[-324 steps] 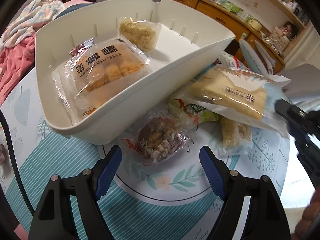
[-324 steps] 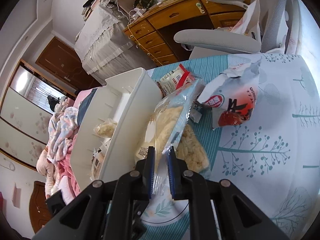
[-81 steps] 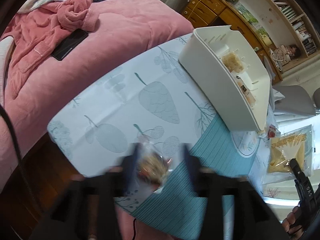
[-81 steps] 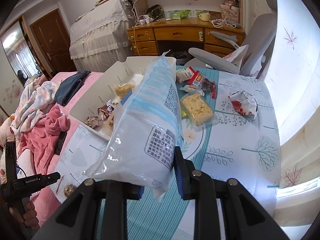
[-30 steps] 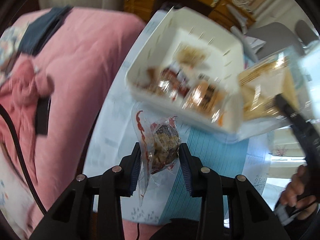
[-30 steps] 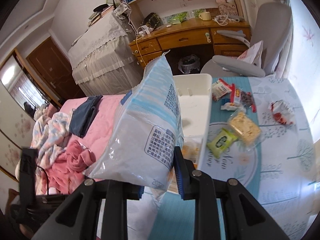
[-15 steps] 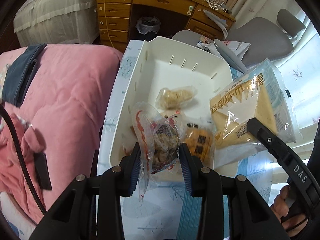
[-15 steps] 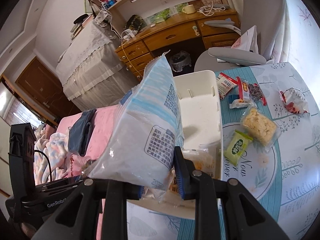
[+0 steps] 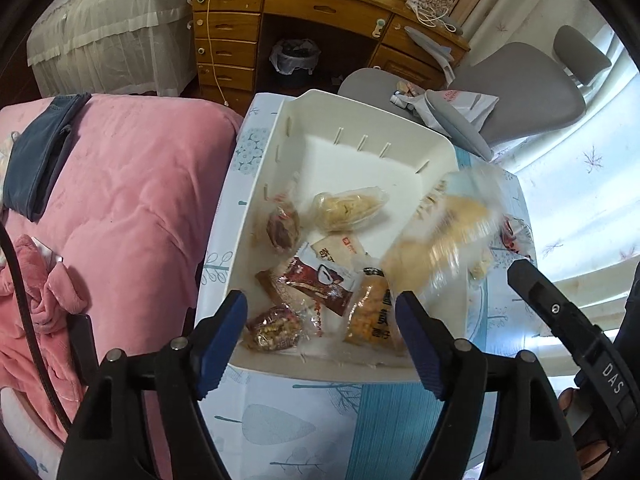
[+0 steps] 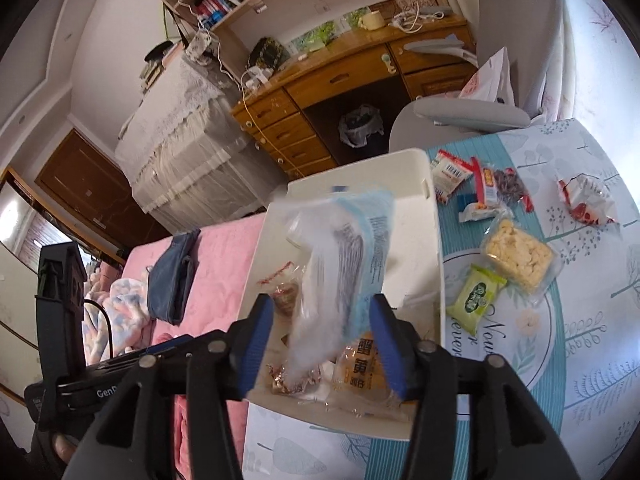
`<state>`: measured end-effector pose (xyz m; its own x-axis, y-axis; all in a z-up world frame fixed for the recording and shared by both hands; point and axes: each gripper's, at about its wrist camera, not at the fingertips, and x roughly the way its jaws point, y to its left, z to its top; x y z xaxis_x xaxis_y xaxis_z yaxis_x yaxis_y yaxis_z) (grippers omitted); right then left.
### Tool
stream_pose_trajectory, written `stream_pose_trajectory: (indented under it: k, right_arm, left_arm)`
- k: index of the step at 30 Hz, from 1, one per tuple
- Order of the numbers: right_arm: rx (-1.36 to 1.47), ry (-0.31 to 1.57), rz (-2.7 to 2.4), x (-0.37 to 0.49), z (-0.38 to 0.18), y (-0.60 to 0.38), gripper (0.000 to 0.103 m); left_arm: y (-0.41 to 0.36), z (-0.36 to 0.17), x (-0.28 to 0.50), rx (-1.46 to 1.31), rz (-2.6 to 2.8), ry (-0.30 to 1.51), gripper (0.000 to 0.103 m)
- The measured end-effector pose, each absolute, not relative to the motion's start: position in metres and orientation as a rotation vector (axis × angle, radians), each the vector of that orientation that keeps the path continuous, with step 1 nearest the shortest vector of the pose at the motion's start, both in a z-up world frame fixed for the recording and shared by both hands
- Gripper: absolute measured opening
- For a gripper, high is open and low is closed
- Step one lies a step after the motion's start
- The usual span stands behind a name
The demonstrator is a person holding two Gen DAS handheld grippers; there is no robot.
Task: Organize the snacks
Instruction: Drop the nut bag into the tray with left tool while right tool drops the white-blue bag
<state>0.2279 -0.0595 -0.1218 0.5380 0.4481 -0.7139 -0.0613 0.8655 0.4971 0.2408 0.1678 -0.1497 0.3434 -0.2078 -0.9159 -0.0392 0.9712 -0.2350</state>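
Snacks mid-drop into the white bin (image 9: pixel 434 152), both claws above its near end.

Left claw (image 9: pixel 320 320): jaws opening, nothing between the pads, so open and empty; just beyond the near wall of the bin, a clear nut packet (image 9: pixel 274 328) lying at the near left corner, apparently the one just let go. Beside it in the bin: a brown wrapper (image 9: pixel 312 282), an orange-yellow pack (image 9: pixel 370 316), then a dark round snack (image 9: pixel 283 229) and a pale noodle-like packet (image 9: pixel 349 210) nearer the bin's middle; far end of the bin bare.

Right claw (image 10: pixel 322 334): jaws opening too, a large blue-and-clear bag (image 10: pixel 344 256) between them but blurred and seemingly slipping free above the bin, pads apparently no longer pressing; counted as open. Same bag (image 9: pixel 444 236) a yellow smear over the bin's right wall in the left wrist view.

Step in hand, by judgement: release of two snacks into the bin. Next move likely calls for lifting both claws clear, then reaching to the right of the bin for the loose snacks.

Only in the right wrist view: those leftovers on the counter (image 10: pixel 592 320) right of the bin — a green packet (image 10: pixel 476 294), a yellow cracker pack (image 10: pixel 518 256), a red-and-white wrapper (image 10: pixel 584 200), small red packets (image 10: pixel 480 184) by the far right corner. Only in the left wrist view: the layout on the bin's floor. Left of the bin, a pink bed (image 9: pixel 120 184); beyond it, a wooden desk (image 9: pixel 320 12) and grey chair (image 9: pixel 532 96).
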Motion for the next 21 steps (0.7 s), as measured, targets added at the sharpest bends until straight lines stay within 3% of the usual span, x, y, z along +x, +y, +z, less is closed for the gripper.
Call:
stream_pose_trajectory:
  k: [3,12,21]
  right_arm:
    - [0.446,0.954,0.307,0.224,-0.117,-0.068,0.062]
    - [0.46,0.931,0.263,0.213,-0.11,-0.114,0.073]
    - [0.435,0.942,0.25,0.214,-0.112,-0.182,0.075]
  left_arm:
    - [0.16,-0.143,0.236,-0.233,-0.124,1.216,0.078]
    - [0.107,-0.121,0.228,-0.198,-0.141,1.215,0.079]
    - [0.029,-0.109,0.229,-0.184,-0.135,1.224,0.079]
